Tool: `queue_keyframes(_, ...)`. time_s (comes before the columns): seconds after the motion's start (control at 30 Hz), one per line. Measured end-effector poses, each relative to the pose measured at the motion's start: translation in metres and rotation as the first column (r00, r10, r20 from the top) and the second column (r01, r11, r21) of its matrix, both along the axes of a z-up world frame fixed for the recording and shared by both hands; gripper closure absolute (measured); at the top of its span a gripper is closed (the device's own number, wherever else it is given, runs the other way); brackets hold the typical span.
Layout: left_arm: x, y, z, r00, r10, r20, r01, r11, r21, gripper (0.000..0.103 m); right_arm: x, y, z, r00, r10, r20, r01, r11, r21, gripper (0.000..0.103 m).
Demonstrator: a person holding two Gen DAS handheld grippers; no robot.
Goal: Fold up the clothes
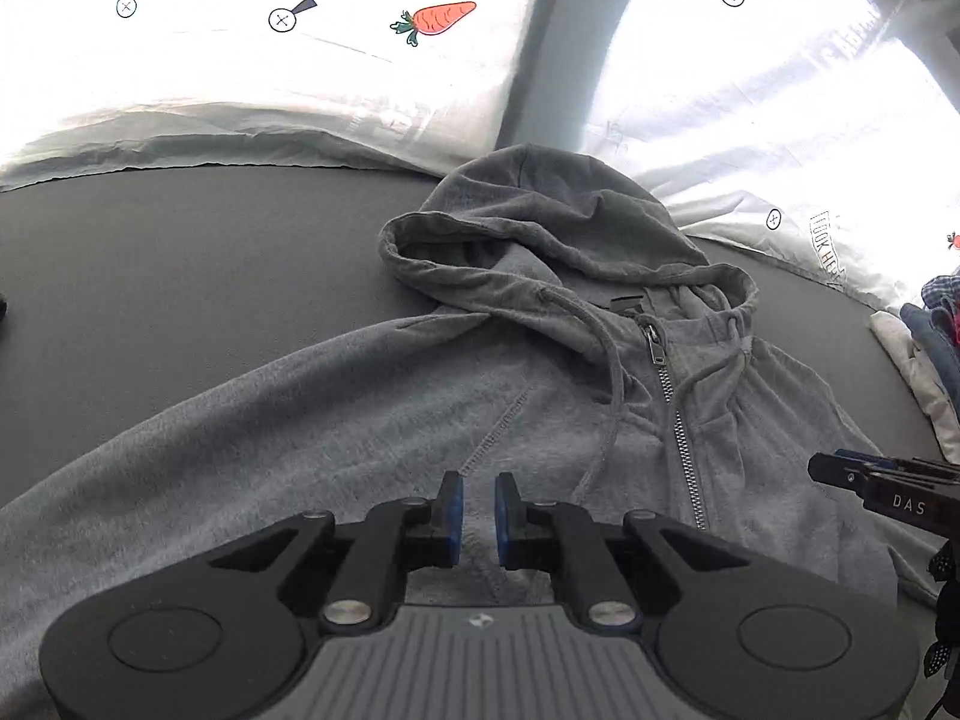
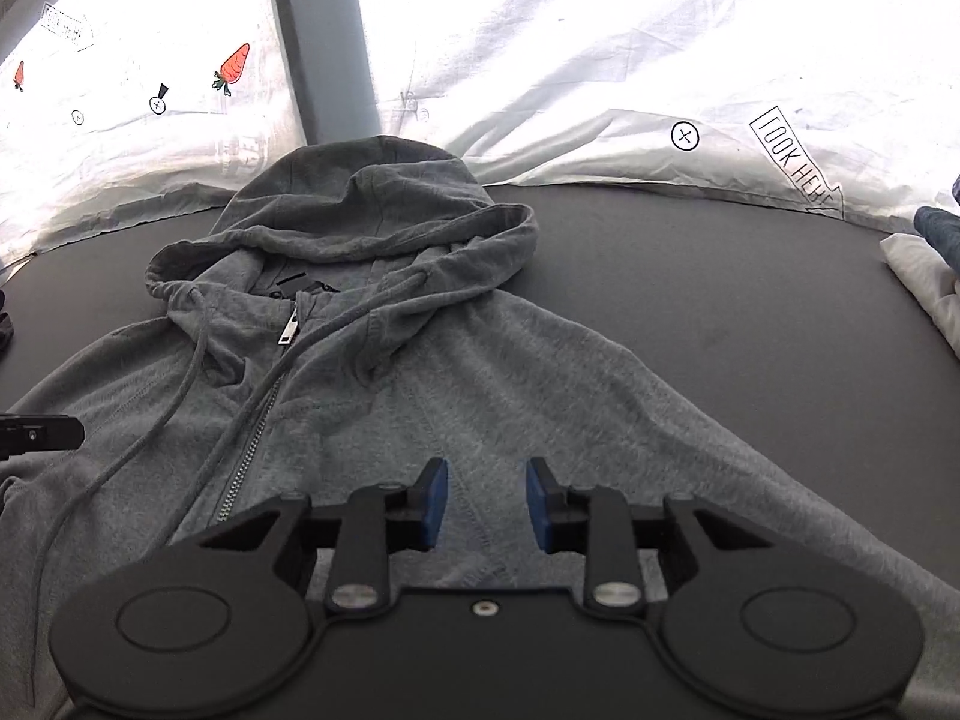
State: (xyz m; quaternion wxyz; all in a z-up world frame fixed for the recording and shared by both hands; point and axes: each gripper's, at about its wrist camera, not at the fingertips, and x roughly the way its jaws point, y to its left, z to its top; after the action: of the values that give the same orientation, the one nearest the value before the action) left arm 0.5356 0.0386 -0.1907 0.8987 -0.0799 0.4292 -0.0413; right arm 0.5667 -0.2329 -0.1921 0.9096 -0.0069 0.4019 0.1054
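Blue-padded fingers (image 1: 454,513) of the left gripper (image 1: 478,516) stand nearest in the left wrist view, drawn close together with only a narrow slot between the pads and no cloth caught in it. Beneath them lies the grey hoodie (image 1: 420,408), spread front-up on the dark grey table (image 1: 180,252). Its hood (image 1: 540,222) points to the far side, just short of the white printed sheet (image 1: 240,60) that hangs behind the table. The zipper (image 1: 675,414) runs down the chest to the right of this gripper, and a drawstring (image 1: 609,384) trails beside it. One sleeve stretches away to the near left.

In the right wrist view the right gripper (image 2: 486,504) hovers above the other side of the chest, its pads set a moderate gap apart with nothing pinched; whether they touch the fabric I cannot tell. Each gripper's black tip shows at the edge of the other's view. At the far right of the table sits a pile of other clothes (image 2: 924,276), white and blue, well apart from the hoodie.
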Motion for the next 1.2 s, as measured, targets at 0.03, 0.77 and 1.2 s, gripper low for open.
queue_keyframes(0.03, 0.016, -0.002, -0.006, 1.0, -0.004, -0.004, 0.004, 1.0, 0.003, 0.091, 0.009, 0.003, -0.004, 1.0, 0.007, 0.002, -0.007, 1.0, -0.003, 0.073)
queue_keyframes(0.77, 0.084, 0.072, 0.011, 0.974, 0.19, 0.126, -0.178, 0.979, -0.104, 0.065, 0.076, -0.027, 0.002, 0.987, -0.133, 0.093, 0.13, 0.991, 0.042, 0.023)
queue_keyframes(1.2, -0.19, 0.078, 0.012, 0.973, 0.23, -0.03, -0.232, 0.965, -0.121, 0.056, -0.157, -0.078, 0.004, 0.989, -0.134, -0.056, 0.141, 0.977, 0.157, 0.045)
